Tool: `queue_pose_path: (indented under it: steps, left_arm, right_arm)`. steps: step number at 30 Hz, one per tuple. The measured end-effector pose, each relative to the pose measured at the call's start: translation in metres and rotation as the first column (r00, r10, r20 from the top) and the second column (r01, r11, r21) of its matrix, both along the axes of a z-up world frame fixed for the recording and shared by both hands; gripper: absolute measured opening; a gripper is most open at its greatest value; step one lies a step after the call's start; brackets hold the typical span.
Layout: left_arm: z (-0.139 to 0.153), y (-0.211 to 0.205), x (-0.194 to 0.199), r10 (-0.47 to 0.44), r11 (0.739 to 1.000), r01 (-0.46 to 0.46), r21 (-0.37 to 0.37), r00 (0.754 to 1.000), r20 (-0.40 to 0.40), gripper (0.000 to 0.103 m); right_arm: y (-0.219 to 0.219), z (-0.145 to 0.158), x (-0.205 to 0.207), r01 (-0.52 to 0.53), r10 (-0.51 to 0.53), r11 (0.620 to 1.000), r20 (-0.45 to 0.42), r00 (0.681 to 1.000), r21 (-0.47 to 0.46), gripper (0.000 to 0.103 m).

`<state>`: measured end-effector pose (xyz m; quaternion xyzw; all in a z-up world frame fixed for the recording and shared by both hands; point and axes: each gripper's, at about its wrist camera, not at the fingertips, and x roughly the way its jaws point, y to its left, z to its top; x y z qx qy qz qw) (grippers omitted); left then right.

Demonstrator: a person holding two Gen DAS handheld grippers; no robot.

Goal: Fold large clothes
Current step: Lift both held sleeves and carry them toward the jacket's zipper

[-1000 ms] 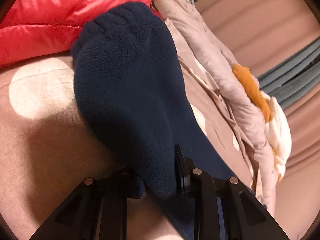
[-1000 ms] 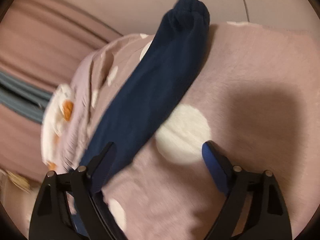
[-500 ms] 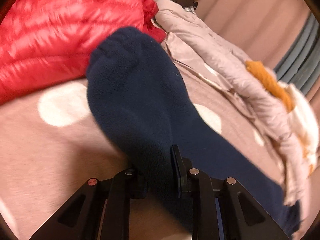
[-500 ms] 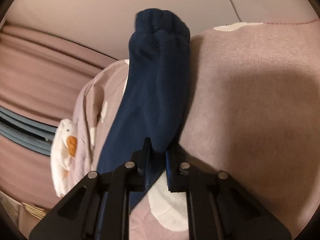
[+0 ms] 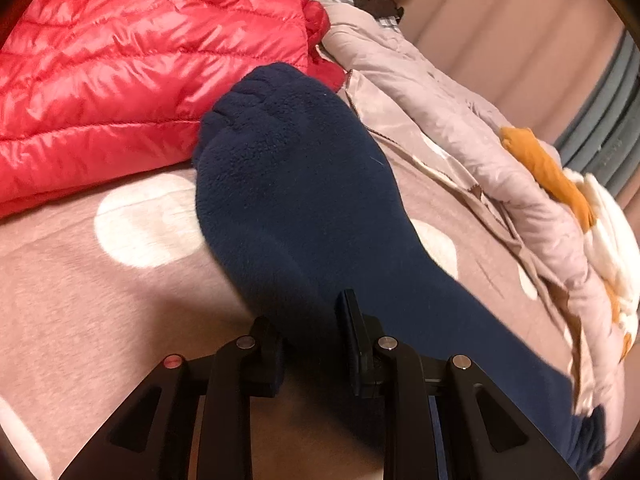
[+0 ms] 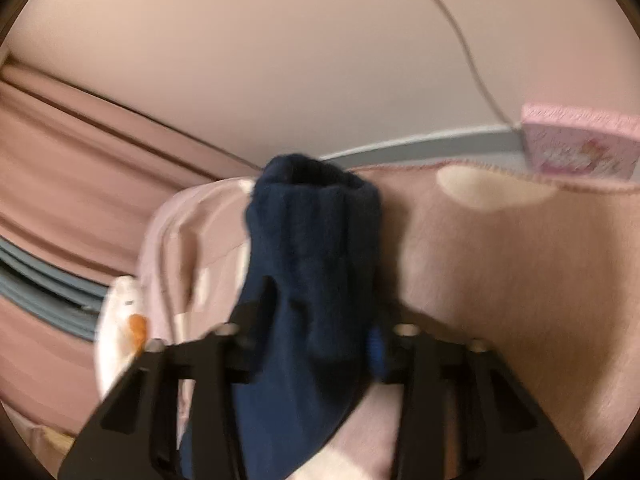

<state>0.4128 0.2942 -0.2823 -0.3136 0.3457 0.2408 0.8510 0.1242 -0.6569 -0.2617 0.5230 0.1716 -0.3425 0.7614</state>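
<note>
Gripping a navy sock [image 5: 304,208] at toe and cuff, left gripper [image 5: 310,336] stays clamped while right gripper [image 6: 316,344], jaws easing apart, pinches it; folding apparently unstarted, red jacket [image 5: 132,60] beyond untouched.

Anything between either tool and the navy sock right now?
No. The left tool is clamped on the navy sock's toe end. The right tool has the cuff end between its jaws, which are opening slightly. Nothing else intervenes.
</note>
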Motion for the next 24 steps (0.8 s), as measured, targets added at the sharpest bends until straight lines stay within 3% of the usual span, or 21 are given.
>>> queue_pose_path:
  steps: [4, 8, 11, 13, 15, 19, 22, 24]
  left_arm:
    - [0.002, -0.004, 0.010, -0.002, 0.998, 0.005, 0.068, 0.999, -0.039, 0.023]
    - [0.006, -0.013, 0.013, 0.022, 0.991, -0.014, 0.130, 0.998, -0.064, 0.023]
    - [0.013, -0.021, 0.013, 0.019, 0.979, 0.001, 0.203, 0.995, -0.095, 0.021]
    - [0.022, -0.031, 0.012, 0.037, 0.955, -0.001, 0.297, 0.993, -0.114, 0.021]
    - [0.029, -0.038, 0.008, 0.041, 0.944, -0.002, 0.329, 0.993, -0.112, 0.019]
    - [0.051, -0.051, -0.007, -0.002, 0.921, 0.036, 0.388, 0.996, -0.089, 0.018]
    - [0.067, -0.055, -0.020, -0.021, 0.904, 0.046, 0.424, 0.998, -0.063, 0.018]
    - [0.073, -0.053, -0.026, -0.020, 0.916, 0.040, 0.398, 0.998, -0.053, 0.018]
  right_arm:
    - [0.003, 0.014, -0.004, -0.013, 0.012, 0.999, -0.023, 1.000, -0.043, 0.016]
    - [0.022, 0.049, 0.012, -0.049, 0.045, 0.987, -0.030, 0.999, -0.151, 0.014]
    - [0.059, 0.087, 0.035, -0.133, 0.130, 0.958, -0.028, 0.991, -0.256, 0.014]
    - [0.100, 0.110, 0.057, -0.190, 0.189, 0.928, -0.036, 0.981, -0.319, 0.014]
    - [0.133, 0.120, 0.072, -0.233, 0.251, 0.915, 0.013, 0.968, -0.330, 0.014]
    - [0.215, 0.134, 0.123, -0.385, 0.427, 0.868, 0.077, 0.901, -0.313, 0.014]
    - [0.283, 0.138, 0.162, -0.523, 0.568, 0.790, 0.057, 0.821, -0.320, 0.014]
    - [0.329, 0.135, 0.182, -0.594, 0.635, 0.737, 0.031, 0.772, -0.323, 0.014]
